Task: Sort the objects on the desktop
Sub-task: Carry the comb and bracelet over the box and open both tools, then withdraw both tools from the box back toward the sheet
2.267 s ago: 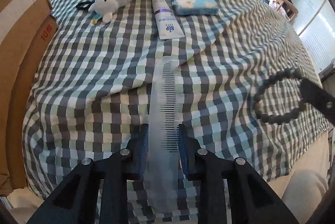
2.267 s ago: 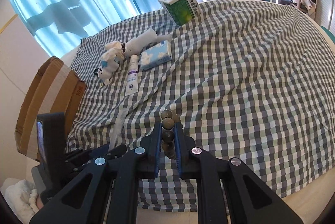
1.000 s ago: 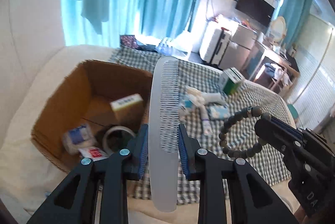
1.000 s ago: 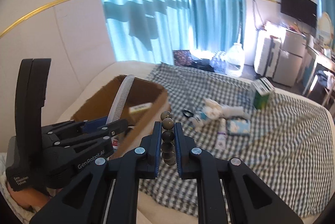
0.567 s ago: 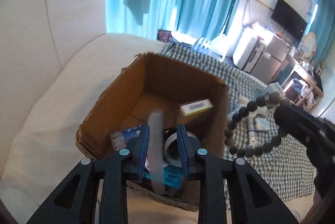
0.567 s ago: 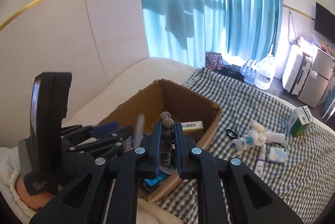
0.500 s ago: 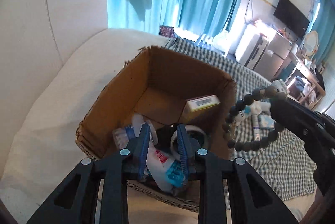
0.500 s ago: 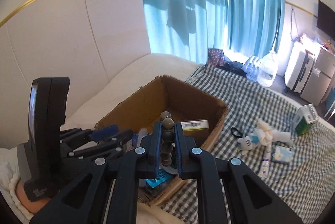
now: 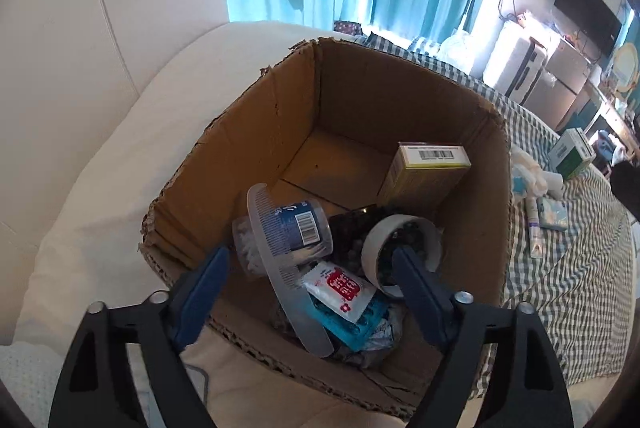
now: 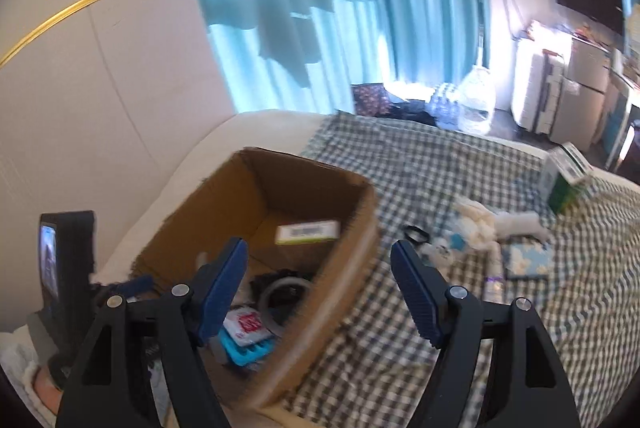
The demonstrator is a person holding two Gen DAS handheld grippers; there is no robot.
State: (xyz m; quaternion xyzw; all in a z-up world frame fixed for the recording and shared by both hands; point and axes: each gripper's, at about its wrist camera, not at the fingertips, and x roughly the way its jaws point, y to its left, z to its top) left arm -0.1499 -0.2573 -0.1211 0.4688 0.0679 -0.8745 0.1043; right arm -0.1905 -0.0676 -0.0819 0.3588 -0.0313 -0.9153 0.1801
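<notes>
**Comb and beads lie in the box, both grippers spread**

The left gripper (image 9: 310, 270) is held above the near edge of the cardboard box (image 9: 240, 132), pointed down into it. Its jaws have just been opening and stand wide apart, with nothing pressed between the pads. The translucent comb (image 9: 276, 260) is seen lying free inside the box, below and between the two blue fingers (image 9: 202, 288); it is tilted, leaning across a clear tub with a blue label (image 9: 294, 228) and running down over a white-and-red sachet (image 9: 340, 286) and a blue blister pack (image 9: 356, 324). A roll of tape (image 9: 400, 248) is placed just beside the right-hand finger, and dark beads of the bracelet (image 9: 354, 248) are visible in and next to it. A yellow carton with a barcode (image 9: 428, 168) is propped against the far right wall.

The right gripper (image 10: 318, 282) is held over the box's right wall, in a blurred picture. Its jaws have also just been opening; they are parted and empty. On the checked cloth (image 10: 440, 168) beyond, a plush toy (image 10: 472, 224), a tube (image 10: 494, 278), a tissue pack (image 10: 528, 260) and a green box (image 10: 564, 180) are left lying, well apart from both grippers.
</notes>
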